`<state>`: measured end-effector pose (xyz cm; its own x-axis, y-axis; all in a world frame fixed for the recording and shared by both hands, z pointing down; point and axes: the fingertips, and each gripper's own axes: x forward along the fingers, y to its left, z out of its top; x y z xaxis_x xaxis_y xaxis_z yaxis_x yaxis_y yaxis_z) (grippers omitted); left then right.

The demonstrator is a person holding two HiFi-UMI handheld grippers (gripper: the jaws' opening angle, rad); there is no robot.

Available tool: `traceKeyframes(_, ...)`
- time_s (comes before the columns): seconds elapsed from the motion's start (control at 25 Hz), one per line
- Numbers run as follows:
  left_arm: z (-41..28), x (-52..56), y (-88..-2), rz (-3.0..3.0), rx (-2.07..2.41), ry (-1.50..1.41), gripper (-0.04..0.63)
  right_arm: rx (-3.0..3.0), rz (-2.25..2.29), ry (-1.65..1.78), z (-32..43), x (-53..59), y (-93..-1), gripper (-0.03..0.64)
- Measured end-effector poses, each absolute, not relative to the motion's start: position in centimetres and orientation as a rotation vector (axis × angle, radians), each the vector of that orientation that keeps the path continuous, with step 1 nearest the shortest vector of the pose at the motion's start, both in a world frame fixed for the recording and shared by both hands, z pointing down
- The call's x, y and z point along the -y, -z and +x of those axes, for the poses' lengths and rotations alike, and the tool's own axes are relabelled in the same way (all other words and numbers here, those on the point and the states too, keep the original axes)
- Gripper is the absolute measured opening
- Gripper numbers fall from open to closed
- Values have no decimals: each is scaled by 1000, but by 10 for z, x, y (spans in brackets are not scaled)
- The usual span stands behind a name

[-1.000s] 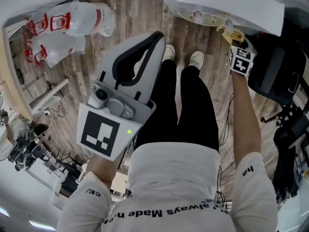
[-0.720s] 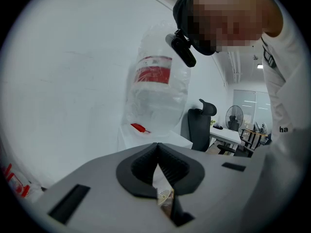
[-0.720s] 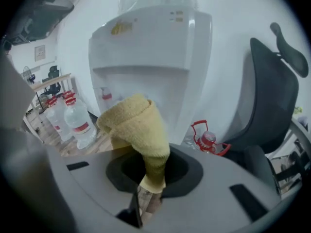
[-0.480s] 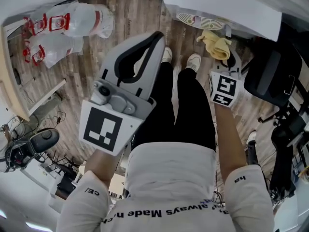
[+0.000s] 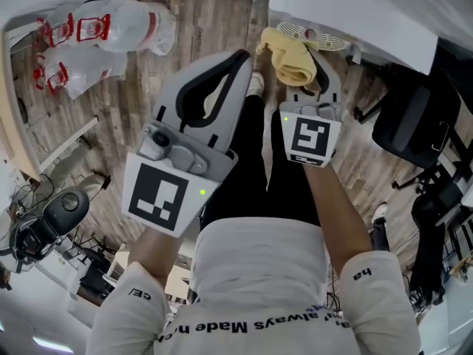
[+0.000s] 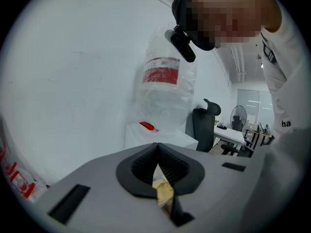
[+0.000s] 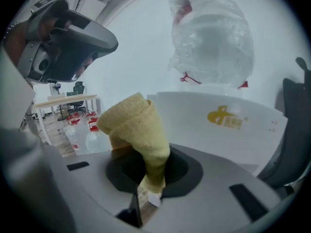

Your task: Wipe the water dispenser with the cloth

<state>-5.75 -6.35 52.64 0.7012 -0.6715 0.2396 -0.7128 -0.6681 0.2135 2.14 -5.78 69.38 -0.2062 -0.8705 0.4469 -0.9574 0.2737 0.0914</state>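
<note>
Moved: right gripper (image 5: 299, 50) has swung inward with the cloth (image 5: 290, 59), away from the front of the water dispenser (image 5: 355, 9), and now sits just beside the left gripper (image 5: 241, 58); the left gripper has hardly shifted.
Right jaws: pressed onto the lower end of the yellow cloth (image 7: 138, 125). The rest of it stands up from the pinch as a rolled, folded bundle, leaning a little to the left of the right gripper (image 7: 151, 181).
Left jaws: pressed together at the tips with nothing between them in the left gripper (image 6: 156, 148) view.
Cloth and dispenser: ahead of the right jaws and past the cloth stands the white body of the water dispenser (image 7: 228, 125), with a yellow logo on it. The cloth is clear of it, not touching.
Ahead of left jaws: the same water dispenser (image 6: 163, 136), farther off.
Container on top: a large clear bottle (image 7: 211, 38) sits on top of the dispenser; how full it is cannot be told.
Other containers: spare bottles (image 5: 111, 24) with red labels lie on the wooden floor (image 5: 199, 21), well to the left of both jaws.
</note>
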Motion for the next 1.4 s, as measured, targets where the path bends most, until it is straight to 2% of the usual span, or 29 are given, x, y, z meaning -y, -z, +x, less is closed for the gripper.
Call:
traceKeyframes(0.84, -85, 76, -535, 2590, 1108, -205, 18, 2084, 1644, -347, -13, 98, -715, 58)
traceKeyframes(1.4, -84, 83, -546, 2582, 1095, -219, 18, 2002, 1660, -434, 5, 99, -756, 60)
